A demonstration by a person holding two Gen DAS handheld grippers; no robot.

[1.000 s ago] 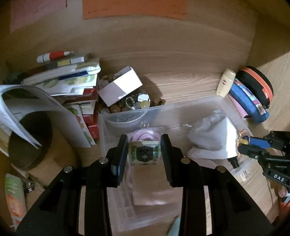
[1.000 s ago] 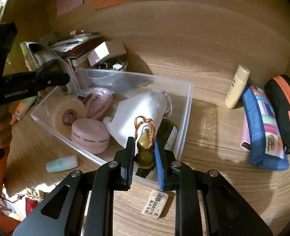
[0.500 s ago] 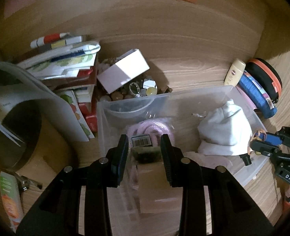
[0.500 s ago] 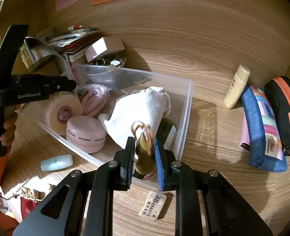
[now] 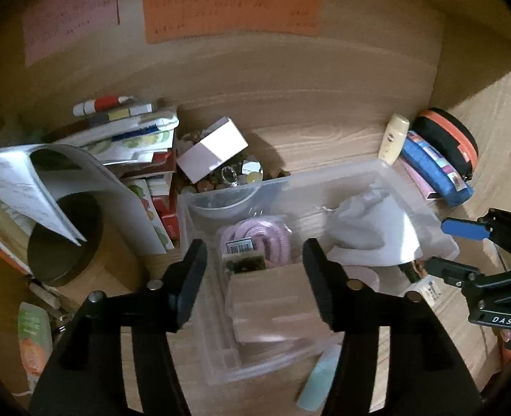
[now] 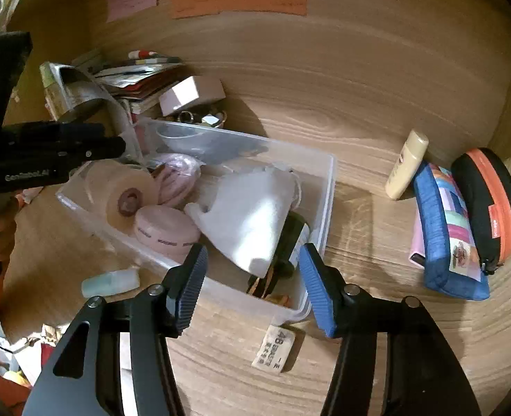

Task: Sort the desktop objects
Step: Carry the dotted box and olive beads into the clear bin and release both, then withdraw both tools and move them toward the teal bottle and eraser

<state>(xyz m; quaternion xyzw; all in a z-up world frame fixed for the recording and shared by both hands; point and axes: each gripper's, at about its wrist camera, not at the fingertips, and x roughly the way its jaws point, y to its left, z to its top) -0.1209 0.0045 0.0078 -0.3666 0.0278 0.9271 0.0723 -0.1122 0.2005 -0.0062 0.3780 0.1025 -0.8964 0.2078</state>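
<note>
A clear plastic bin holds a white cloth pouch, a pink cord coil, a tape roll, a pink round case and a dark bottle. My left gripper is open and empty above the bin's left part; a small barcoded packet lies on the cord below it. My right gripper is open and empty over the bin's near right corner, where a brown-corded charm lies beside the bottle.
An eraser and a pale green tube lie in front of the bin. A cream bottle, a blue pouch and a black-orange case sit to the right. Books, a pink box and trinkets crowd the back left.
Both grippers opened. The left let go of the small packet, which now lies on the pink cord. The right let go of the corded charm, which now lies in the bin corner.
</note>
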